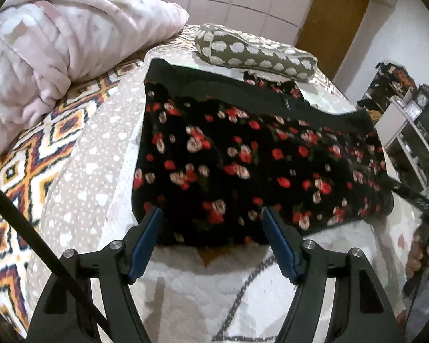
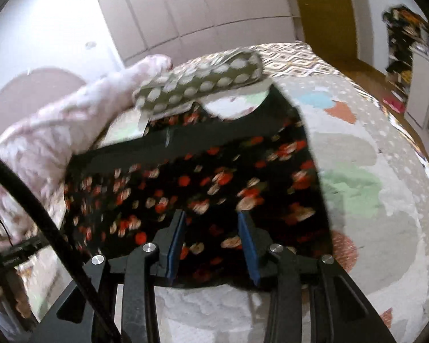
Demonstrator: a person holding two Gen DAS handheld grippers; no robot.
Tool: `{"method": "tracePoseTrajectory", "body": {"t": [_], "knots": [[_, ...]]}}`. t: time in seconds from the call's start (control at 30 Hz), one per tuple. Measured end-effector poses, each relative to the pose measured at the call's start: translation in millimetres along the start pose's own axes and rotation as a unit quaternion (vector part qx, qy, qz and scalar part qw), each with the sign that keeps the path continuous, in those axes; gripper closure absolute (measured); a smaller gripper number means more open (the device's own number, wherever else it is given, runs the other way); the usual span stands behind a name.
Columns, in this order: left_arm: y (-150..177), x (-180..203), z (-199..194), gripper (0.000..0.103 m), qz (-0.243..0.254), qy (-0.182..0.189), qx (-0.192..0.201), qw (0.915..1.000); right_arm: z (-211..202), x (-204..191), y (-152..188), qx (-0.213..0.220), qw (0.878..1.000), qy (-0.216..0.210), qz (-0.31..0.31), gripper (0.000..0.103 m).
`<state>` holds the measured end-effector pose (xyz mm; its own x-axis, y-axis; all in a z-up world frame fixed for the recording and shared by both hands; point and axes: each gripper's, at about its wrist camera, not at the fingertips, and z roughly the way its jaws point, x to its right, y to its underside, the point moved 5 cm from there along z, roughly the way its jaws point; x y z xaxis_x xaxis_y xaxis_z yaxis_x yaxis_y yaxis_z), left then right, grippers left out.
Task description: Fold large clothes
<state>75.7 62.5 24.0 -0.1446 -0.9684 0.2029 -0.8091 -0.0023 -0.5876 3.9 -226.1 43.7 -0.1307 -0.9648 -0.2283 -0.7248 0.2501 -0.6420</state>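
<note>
Floral garment (image 1: 251, 160) spread mid-frame on the bed (image 1: 100, 148), partly folded. Left gripper (image 1: 211, 217) wide apart, right gripper (image 2: 211, 220) apart too, both empty. Risk: pinching one layer only, dragging the fold askew.

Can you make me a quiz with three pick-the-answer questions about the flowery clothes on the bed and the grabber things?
1. Where does the spotted pillow lie?
A. beyond the far edge of the flowery garment
B. on the floor
C. between the grabber's fingers

2. What colour are the pads on the left gripper?
A. yellow
B. blue
C. white

3. How is the right gripper?
A. shut on the garment
B. shut on the pillow
C. open, holding nothing

Answers: 1 A, the pillow rests on the bed past the garment's black band. 2 B, both fingers carry blue pads. 3 C, its fingers stand apart over the cloth with nothing pinched.
</note>
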Motion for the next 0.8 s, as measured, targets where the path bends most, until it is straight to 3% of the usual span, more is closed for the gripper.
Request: {"method": "tracePoseTrajectory", "body": {"t": [0.13, 0.2, 0.37, 0.53, 0.67, 0.8], "knots": [[14, 2, 5, 0.032, -0.003, -0.005, -0.02, 0.9998, 40, -1, 26, -0.051, 0.998, 0.027, -0.014, 0.062], [17, 4, -2, 0.032, -0.001, -0.007, -0.014, 0.9999, 41, -1, 27, -0.045, 0.998, 0.029, -0.017, 0.062], [18, 12, -37, 0.032, 0.011, -0.019, 0.03, 0.9993, 2, -2, 20, -0.02, 1.0, 0.018, -0.011, 0.055], [30, 25, -62, 0.027, 0.024, -0.034, 0.061, 0.9973, -31, 5, 34, -0.004, 0.999, 0.03, -0.014, 0.054], [52, 38, -62, 0.026, 0.039, -0.027, 0.048, 0.9977, -50, 15, 60, -0.001, 1.0, 0.028, 0.012, 0.053], [78, 49, -43, 0.026, 0.047, -0.022, 0.009, 0.9986, -61, 21, 87, -0.002, 0.999, 0.028, 0.029, 0.053]]}}
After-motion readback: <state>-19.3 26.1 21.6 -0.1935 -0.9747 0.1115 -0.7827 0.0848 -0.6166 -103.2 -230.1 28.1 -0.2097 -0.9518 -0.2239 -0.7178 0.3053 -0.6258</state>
